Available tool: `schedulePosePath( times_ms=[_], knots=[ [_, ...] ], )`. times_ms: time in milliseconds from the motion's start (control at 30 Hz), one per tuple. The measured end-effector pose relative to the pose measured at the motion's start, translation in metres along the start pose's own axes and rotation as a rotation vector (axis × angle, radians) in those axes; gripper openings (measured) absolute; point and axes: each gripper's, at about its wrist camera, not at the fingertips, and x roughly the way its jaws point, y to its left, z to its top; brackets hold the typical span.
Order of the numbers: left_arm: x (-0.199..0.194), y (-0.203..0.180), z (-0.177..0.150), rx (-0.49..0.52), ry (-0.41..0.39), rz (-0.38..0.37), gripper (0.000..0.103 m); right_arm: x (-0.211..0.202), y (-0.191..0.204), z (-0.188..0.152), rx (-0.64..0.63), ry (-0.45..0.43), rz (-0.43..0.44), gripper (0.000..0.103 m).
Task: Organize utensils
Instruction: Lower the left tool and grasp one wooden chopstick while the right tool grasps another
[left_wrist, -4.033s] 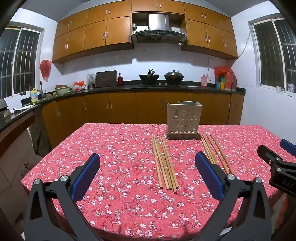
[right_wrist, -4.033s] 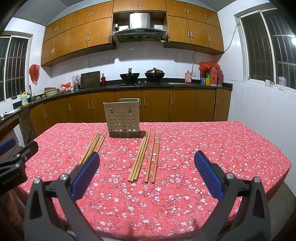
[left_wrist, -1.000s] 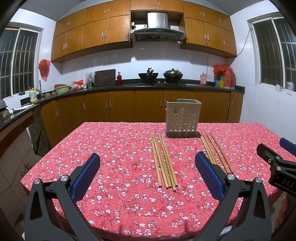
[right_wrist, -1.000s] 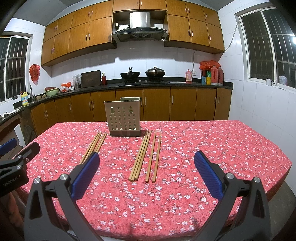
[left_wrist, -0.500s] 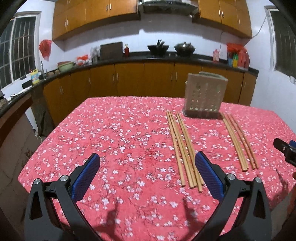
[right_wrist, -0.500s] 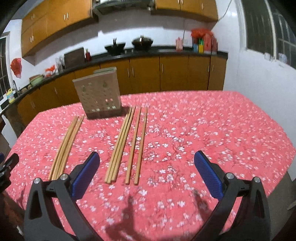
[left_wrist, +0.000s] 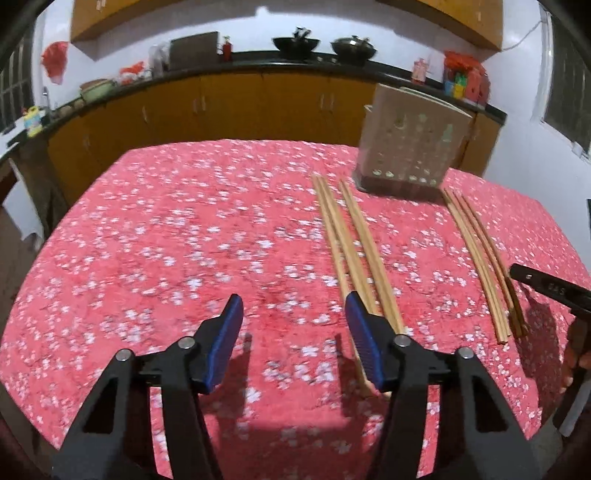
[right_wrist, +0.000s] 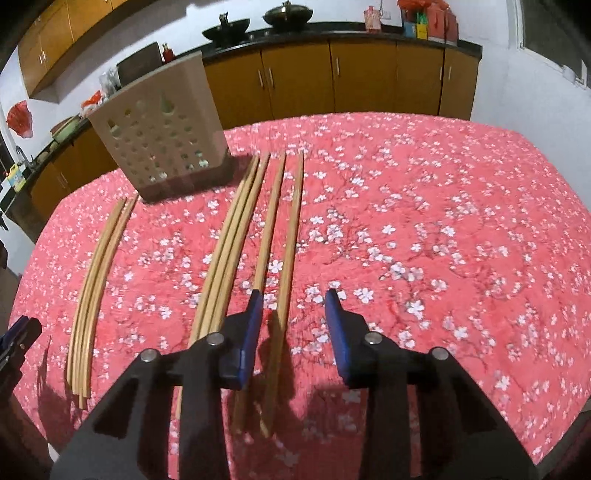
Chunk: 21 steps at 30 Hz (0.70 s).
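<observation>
Right wrist view: we see our right gripper (right_wrist: 293, 321) with fingers apart, straddling the outermost chopstick (right_wrist: 286, 280) of the right-hand group, perforated utensil holder (right_wrist: 159, 136) at 11 o'clock on the red floral tablecloth (right_wrist: 424, 221). Left wrist view: our left gripper (left_wrist: 293, 338) is spread apart too, left chopstick bundle (left_wrist: 351, 251) at 1 o'clock beside its right finger, nothing gripped.

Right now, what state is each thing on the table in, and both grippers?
left gripper: open, empty, low over the tablecloth.
right gripper: open, straddling one chopstick.
chopsticks: lying flat, two groups.
utensil holder: upright, no chopsticks seen inside.
</observation>
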Motion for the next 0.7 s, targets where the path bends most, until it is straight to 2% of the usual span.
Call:
schedulePosePath(
  times_ms=[100,233,500,700],
  knots=[
    [0.006,-0.007,0.003,0.021,0.012,-0.027,0.050,0.007,0.000,-0.003,-0.011,0.012,-0.008,0.024],
    [0.017,-0.016,0.005,0.050,0.040,-0.044,0.040,0.008,0.002,-0.003,-0.031,-0.008,-0.028,0.019],
    [0.034,-0.026,0.004,0.089,0.091,-0.045,0.025,0.009,0.001,-0.003,-0.038,-0.017,-0.034,0.018],
    [0.043,-0.032,0.001,0.105,0.116,-0.038,0.018,0.009,0.002,-0.003,-0.041,-0.020,-0.038,0.018]
  ],
)
